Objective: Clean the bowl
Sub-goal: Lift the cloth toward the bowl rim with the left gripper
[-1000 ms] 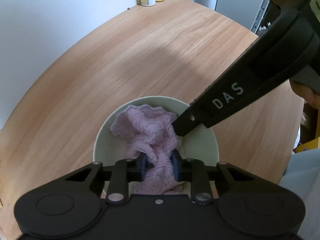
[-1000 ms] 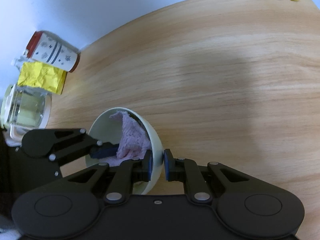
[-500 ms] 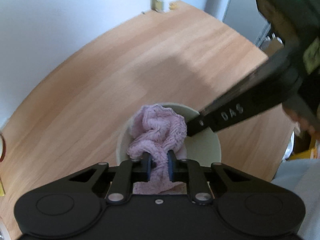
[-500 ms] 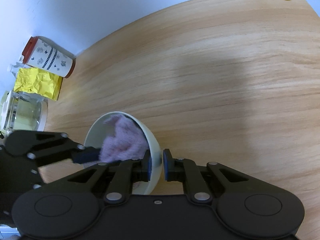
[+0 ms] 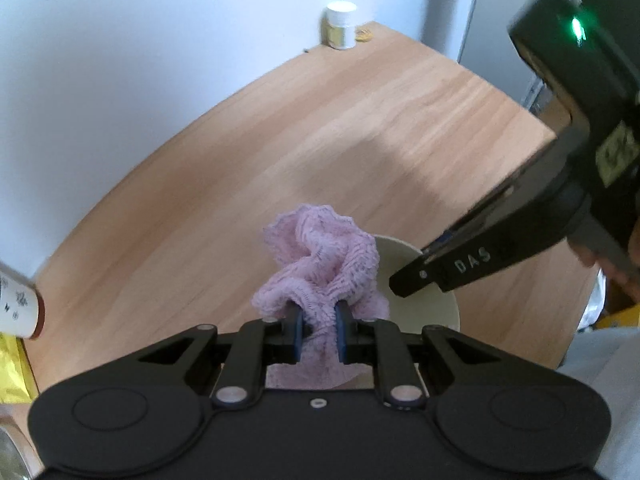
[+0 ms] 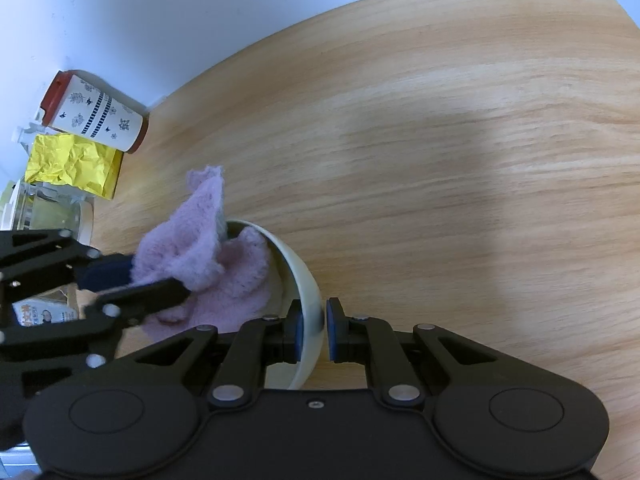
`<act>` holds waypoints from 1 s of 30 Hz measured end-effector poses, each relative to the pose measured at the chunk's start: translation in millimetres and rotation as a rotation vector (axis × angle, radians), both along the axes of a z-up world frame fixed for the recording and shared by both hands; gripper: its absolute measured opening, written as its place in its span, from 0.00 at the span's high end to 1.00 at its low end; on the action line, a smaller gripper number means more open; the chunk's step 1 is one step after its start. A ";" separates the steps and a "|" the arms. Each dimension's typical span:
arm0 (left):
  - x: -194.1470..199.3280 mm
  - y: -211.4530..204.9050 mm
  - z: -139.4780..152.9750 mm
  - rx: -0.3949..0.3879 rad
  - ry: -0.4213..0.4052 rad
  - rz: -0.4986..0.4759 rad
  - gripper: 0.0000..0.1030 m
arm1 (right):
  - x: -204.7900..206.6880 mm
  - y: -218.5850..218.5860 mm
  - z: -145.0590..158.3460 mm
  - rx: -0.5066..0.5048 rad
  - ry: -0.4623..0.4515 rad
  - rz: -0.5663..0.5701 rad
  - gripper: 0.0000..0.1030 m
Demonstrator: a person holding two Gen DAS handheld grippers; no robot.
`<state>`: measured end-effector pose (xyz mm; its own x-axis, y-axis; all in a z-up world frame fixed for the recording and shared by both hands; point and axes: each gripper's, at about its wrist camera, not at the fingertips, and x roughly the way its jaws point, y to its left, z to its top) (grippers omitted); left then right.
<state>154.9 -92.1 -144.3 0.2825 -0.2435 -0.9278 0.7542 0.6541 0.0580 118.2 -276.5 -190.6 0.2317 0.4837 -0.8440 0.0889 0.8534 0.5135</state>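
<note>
Working at a pale wooden table point(image 6: 440, 128) set against a white wall point(image 6: 160, 8), we see a patterned cup point(image 6: 94, 118), crumpled yellow paper point(image 6: 68, 164) and a glass jar point(image 6: 44, 212) at nine to ten o'clock in the right view, and a small white jar point(image 5: 340, 26) at twelve in the left. Our cream bowl point(image 6: 308, 292) sits tilted at six o'clock; our right gripper point(image 6: 312, 330) pinches its rim. Our left gripper point(image 5: 318, 330) is closed on a fluffy pink cloth point(image 5: 320, 256), which hangs partly inside the bowl.

Left claw point(image 5: 319, 330) clamps the pink cloth point(image 5: 320, 268) beside the bowl point(image 5: 424, 304).
</note>
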 end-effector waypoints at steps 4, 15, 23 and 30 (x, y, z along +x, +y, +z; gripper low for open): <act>3.4 -2.8 -7.2 -0.004 0.016 0.019 0.86 | -1.4 -0.6 -1.1 0.001 -0.003 0.006 0.87; 6.5 4.0 -26.6 -0.012 0.074 0.058 0.86 | -3.5 -0.4 -3.6 0.013 -0.002 0.015 0.87; 15.8 5.8 -38.0 -0.082 0.193 0.075 0.86 | -4.5 0.2 -4.6 0.017 0.005 0.011 0.87; 12.8 7.9 -37.1 -0.101 0.215 0.062 0.85 | -2.3 2.7 -7.8 0.006 0.028 0.021 0.87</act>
